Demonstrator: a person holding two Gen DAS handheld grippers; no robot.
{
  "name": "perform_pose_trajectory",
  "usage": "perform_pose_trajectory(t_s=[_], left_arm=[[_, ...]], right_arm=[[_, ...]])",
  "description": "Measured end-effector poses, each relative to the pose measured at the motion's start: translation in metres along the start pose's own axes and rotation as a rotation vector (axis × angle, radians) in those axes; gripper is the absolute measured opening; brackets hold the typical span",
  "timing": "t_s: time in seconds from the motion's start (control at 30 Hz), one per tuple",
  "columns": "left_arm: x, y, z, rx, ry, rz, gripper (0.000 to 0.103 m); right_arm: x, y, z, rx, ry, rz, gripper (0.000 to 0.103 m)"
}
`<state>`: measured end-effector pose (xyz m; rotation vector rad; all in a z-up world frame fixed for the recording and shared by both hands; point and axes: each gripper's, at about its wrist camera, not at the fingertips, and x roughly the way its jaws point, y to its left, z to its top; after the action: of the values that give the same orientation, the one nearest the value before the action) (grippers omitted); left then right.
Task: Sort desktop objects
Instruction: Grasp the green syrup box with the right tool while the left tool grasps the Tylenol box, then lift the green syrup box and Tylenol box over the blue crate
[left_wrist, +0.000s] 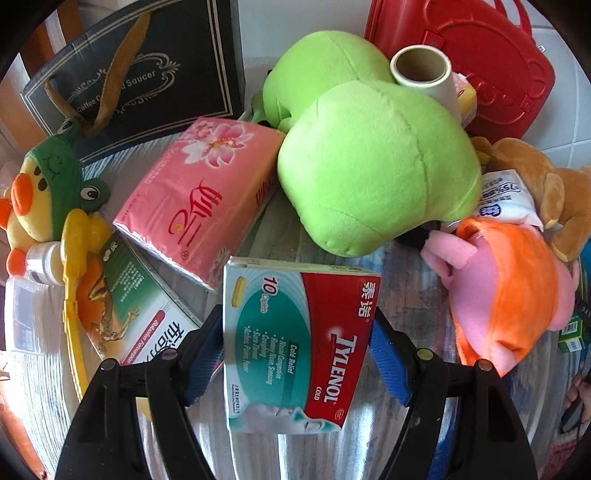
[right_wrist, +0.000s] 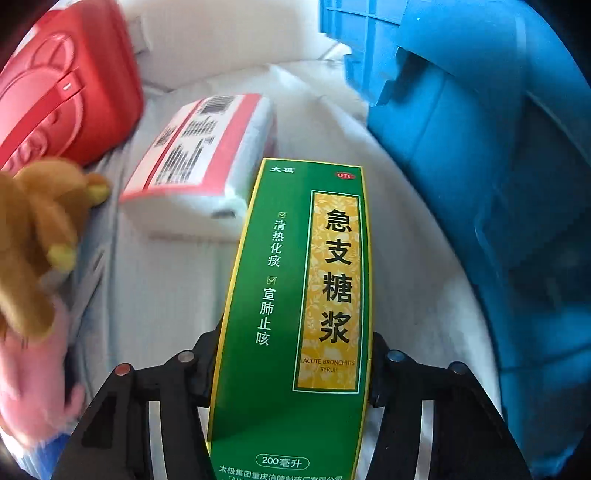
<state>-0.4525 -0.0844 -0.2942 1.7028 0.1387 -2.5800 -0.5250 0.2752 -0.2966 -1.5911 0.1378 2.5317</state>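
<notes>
In the left wrist view my left gripper (left_wrist: 295, 350) is shut on a white, teal and red Tylenol box (left_wrist: 295, 343), its blue pads (left_wrist: 205, 350) pressing both long sides; the box hangs above the striped tablecloth. In the right wrist view my right gripper (right_wrist: 291, 369) is shut on a tall green syrup box (right_wrist: 295, 314) with a yellow label, its black fingers (right_wrist: 201, 365) tight against the box's two edges. The syrup box is held over white cloth beside a blue crate (right_wrist: 480, 184).
Around the left gripper lie a pink tissue pack (left_wrist: 195, 199), a big green plush (left_wrist: 369, 158), a pink and orange plush (left_wrist: 506, 291), a duck plush (left_wrist: 44, 192), a green-white medicine box (left_wrist: 136, 306), a dark gift bag (left_wrist: 140, 66), a paper roll (left_wrist: 424, 74) and a red case (left_wrist: 480, 62). A white-red pack (right_wrist: 199, 155) and a brown plush (right_wrist: 40, 229) lie near the right gripper.
</notes>
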Motion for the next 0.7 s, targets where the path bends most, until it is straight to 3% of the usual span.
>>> perform_pose_trajectory(t_s=[0.13,0.27,0.3,0.37,0.43,0.5,0.63,0.7], left_arm=[[-0.04,-0.011,-0.007,0.034,-0.08,-0.025,0.074],[-0.085,-0.042,-0.029,0.072,-0.177,-0.033,0.074],[-0.095,-0.034,-0.028,0.08,-0.199,-0.034,0.074],[-0.121,0.0,-0.033,0.093,-0.242,-0.044,0.074],[-0.171,-0.018,-0.051,0.11,-0.289,-0.043,0.074],[-0.207,-0.023,-0.063,0.131,-0.337,-0.039,0.074],[-0.24,-0.039,-0.077,0.166,-0.416,-0.057,0.074],[-0.256,-0.05,-0.082,0.19,-0.455,-0.068,0.074]], right_arm=[[-0.04,0.0,-0.033,-0.047,-0.014,0.042,0.055],[-0.099,0.004,-0.056,-0.11,-0.084,0.095,0.055],[-0.113,0.006,-0.059,-0.125,-0.103,0.11,0.055],[-0.155,-0.009,-0.083,-0.156,-0.162,0.141,0.055],[-0.184,-0.004,-0.096,-0.185,-0.225,0.16,0.055],[-0.205,0.04,-0.103,-0.201,-0.283,0.183,0.055],[-0.253,0.037,-0.102,-0.218,-0.379,0.21,0.055],[-0.289,0.029,-0.128,-0.22,-0.425,0.21,0.055]])
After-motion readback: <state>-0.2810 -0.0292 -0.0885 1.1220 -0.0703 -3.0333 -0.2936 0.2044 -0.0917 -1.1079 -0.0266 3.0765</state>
